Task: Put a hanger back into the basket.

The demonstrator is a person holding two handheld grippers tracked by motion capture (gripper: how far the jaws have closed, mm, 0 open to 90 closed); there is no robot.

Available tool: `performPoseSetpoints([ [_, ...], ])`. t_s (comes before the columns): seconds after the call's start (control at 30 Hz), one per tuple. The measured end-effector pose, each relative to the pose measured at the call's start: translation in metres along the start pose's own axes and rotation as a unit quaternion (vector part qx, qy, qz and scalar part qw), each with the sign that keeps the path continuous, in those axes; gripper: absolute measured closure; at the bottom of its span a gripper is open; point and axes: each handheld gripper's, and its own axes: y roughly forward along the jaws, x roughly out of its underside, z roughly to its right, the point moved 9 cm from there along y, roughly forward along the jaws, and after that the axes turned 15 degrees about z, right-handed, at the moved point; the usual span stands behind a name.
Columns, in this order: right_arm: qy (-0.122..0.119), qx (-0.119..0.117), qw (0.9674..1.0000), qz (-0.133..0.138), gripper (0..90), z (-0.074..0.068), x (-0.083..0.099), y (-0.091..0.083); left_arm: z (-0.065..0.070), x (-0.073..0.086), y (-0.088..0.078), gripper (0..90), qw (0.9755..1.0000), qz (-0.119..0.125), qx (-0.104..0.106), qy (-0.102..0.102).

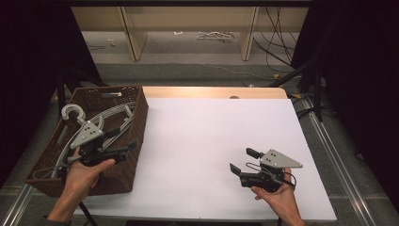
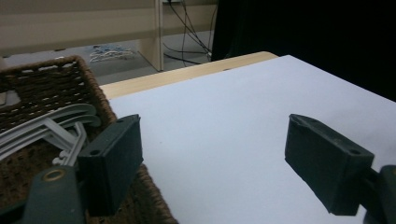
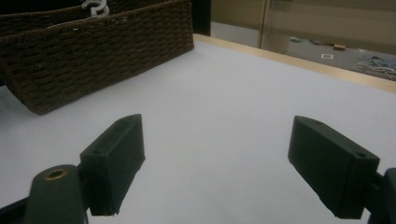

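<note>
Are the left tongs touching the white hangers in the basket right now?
Apart. In the left gripper view the left tongs stand open with nothing between the jaws, and the white hangers lie back inside the basket, behind the near jaw.

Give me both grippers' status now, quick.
Left gripper: open, nothing between its fingers, over the basket of hangers.
Right gripper: open, empty, above the white table.

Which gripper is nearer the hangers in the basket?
Left. The left gripper is at the wicker basket's right wall, beside the white hangers; the right gripper is across the table, well apart.
</note>
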Motion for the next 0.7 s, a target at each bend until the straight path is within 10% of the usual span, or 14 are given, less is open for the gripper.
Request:
performPoseSetpoints([
  [0.7,0.0,-0.002,1.0,-0.005,17.0,-0.01,0.002,-0.004,0.05,0.022,0.0,18.5,0.9982,0.029,0.051,0.014],
])
